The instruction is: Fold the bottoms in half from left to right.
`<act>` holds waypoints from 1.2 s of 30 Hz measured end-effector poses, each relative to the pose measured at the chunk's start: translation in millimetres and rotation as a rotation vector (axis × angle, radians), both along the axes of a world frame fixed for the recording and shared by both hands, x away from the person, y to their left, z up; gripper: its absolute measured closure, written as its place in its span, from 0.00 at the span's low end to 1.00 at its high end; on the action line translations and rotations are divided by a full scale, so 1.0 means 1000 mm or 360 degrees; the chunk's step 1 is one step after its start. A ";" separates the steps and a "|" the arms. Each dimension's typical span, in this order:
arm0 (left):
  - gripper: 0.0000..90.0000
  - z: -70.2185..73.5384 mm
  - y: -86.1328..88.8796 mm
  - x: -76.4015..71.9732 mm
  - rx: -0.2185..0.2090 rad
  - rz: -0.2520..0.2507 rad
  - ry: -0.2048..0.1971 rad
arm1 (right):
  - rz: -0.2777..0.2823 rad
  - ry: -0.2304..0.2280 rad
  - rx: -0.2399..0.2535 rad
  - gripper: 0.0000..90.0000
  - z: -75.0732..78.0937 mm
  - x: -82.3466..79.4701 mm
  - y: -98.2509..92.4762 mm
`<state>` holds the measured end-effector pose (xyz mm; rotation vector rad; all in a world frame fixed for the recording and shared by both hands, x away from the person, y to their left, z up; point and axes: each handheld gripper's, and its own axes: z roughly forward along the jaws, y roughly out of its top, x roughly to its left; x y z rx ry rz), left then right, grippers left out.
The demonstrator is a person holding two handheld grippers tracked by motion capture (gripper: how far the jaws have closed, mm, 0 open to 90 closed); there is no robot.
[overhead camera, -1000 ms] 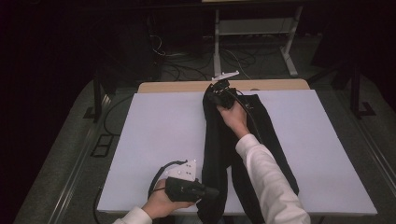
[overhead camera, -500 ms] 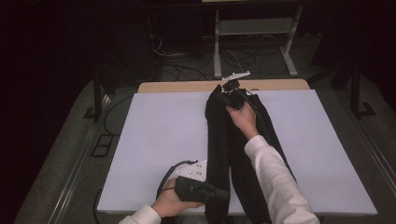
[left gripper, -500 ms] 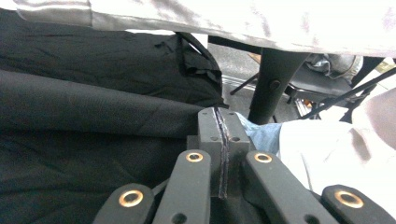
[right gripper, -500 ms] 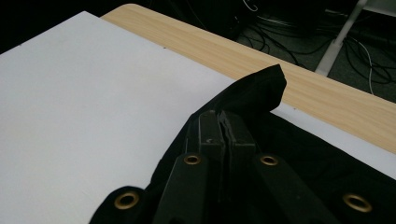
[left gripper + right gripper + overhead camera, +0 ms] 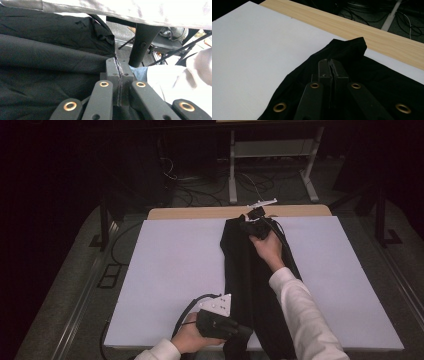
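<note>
Two grippers pinched opposite ends of the black garment [image 5: 255, 285], which ran lengthwise from the frame's bottom centre to upper centre: left gripper [image 5: 240, 332] clamped on its near end, right gripper [image 5: 252, 220] on its far end.

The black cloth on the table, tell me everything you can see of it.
The black cloth is a long, matte, woven-looking garment or fabric lying in soft lengthwise folds on the white table cover, stretched from the far edge to the near edge, where it hangs off. The right gripper pinches its far end, jaws closed on a fold; the left gripper clamps its near end by the table edge.
</note>
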<state>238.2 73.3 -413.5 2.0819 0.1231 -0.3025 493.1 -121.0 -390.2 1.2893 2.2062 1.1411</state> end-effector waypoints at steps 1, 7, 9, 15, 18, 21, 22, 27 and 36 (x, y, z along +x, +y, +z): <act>0.99 0.000 -0.002 0.000 0.0002 -0.0010 0.0001 | -0.0001 0.0001 0.0005 0.96 0.000 0.000 -0.003; 0.99 0.001 -0.018 0.002 0.0002 -0.0051 0.0010 | -0.0030 0.0006 0.0031 0.96 0.002 -0.002 -0.017; 0.99 0.001 -0.023 0.003 0.0002 -0.0068 0.0005 | -0.0028 0.0006 0.0025 0.96 0.002 -0.003 -0.022; 0.99 -0.001 -0.038 0.005 -0.0011 -0.0093 0.0013 | -0.0028 0.0011 0.0013 0.96 0.001 -0.002 -0.037; 0.99 -0.004 -0.048 0.007 -0.0034 -0.0099 0.0058 | -0.0026 0.0026 0.0000 0.96 0.000 -0.001 -0.043; 0.99 -0.006 -0.058 0.009 -0.0045 -0.0111 0.0067 | -0.0009 0.0036 -0.0029 0.96 -0.003 -0.001 -0.050; 0.99 -0.007 -0.065 0.009 -0.0044 -0.0118 0.0071 | -0.0008 0.0044 -0.0036 0.96 -0.004 0.000 -0.053; 0.99 -0.009 -0.080 0.007 -0.0024 -0.0131 0.0057 | 0.0018 0.0056 -0.0043 0.96 -0.007 0.003 -0.067; 0.99 -0.007 -0.104 0.008 0.0008 -0.0111 0.0070 | 0.0052 0.0067 -0.0024 0.96 -0.013 0.006 -0.082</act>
